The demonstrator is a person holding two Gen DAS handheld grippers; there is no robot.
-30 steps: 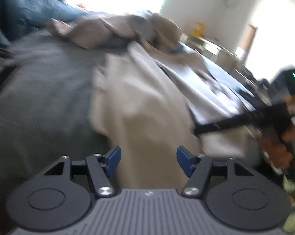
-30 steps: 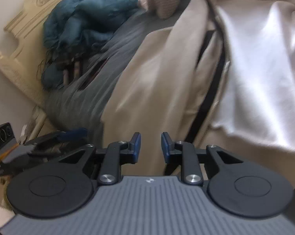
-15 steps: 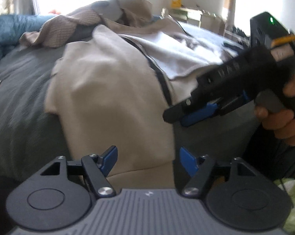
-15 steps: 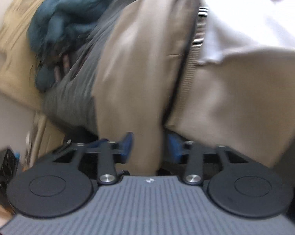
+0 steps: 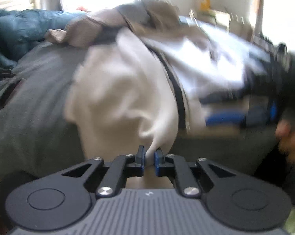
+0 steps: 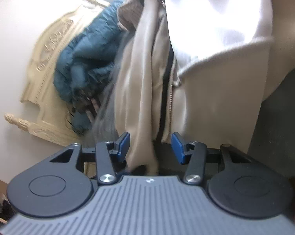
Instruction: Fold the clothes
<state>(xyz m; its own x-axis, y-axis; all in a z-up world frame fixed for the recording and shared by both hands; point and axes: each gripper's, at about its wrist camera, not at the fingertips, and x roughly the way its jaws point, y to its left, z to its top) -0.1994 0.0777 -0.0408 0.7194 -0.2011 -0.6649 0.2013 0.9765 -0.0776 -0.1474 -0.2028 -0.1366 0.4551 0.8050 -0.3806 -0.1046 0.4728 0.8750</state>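
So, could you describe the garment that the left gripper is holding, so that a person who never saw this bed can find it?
On the bed with the grey cover, past the blue quilt, look at the heap of clothes in the middle. It is the beige jacket lying nearest, its hem pinched in the left gripper. Only it has a dark zipper band along its edge, beside the white garment.

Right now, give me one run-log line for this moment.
left gripper: just closed, pinching beige jacket hem | right gripper: open, jacket fold between pads, not clamped | fold: not yet made
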